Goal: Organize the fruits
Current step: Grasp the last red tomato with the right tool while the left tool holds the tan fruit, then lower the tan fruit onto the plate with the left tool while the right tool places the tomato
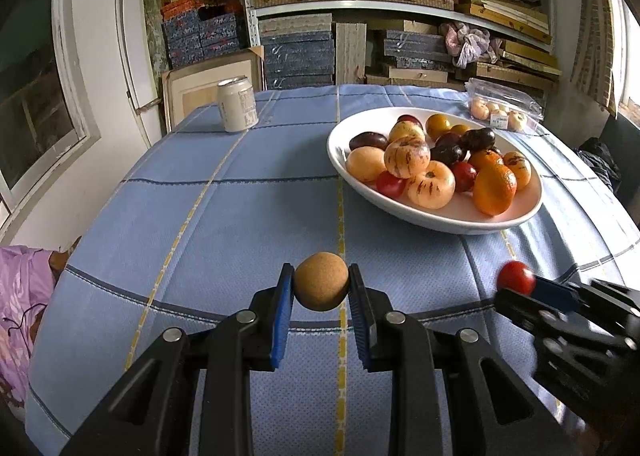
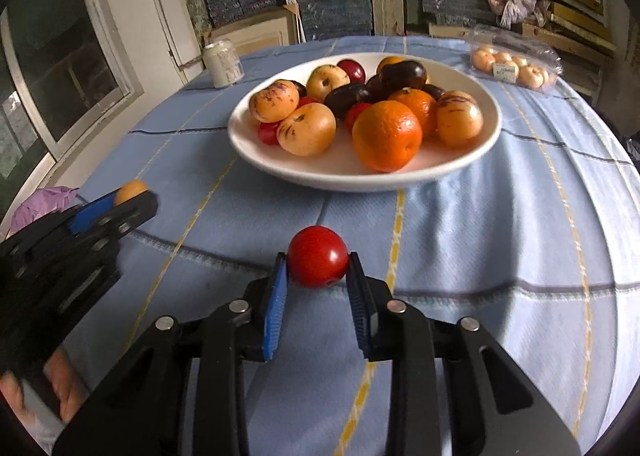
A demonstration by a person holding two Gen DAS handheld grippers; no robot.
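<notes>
Two round fruits are in your grip, one per hand. Your left gripper (image 1: 321,288) is clamped on a tan ball-shaped fruit (image 1: 321,281), its blue pads (image 1: 282,308) pressing both sides; being round, the fruit has no long axis to speak of. Your right gripper (image 2: 318,266) is closed on a red tomato (image 2: 318,262), a small dimple on its near lower right. Both fruits sit above the near part of the blue checked tablecloth (image 2: 500,240). Both tools slope down toward the far side, side by side, the left one's holding hand (image 2: 60,392) partly visible. Farther off, the white bowl (image 2: 256,144) holds oranges, striped melons, dark plums and tomatoes. A can (image 1: 237,104) stands far left, a clear fruit box (image 1: 505,103) far right.
</notes>
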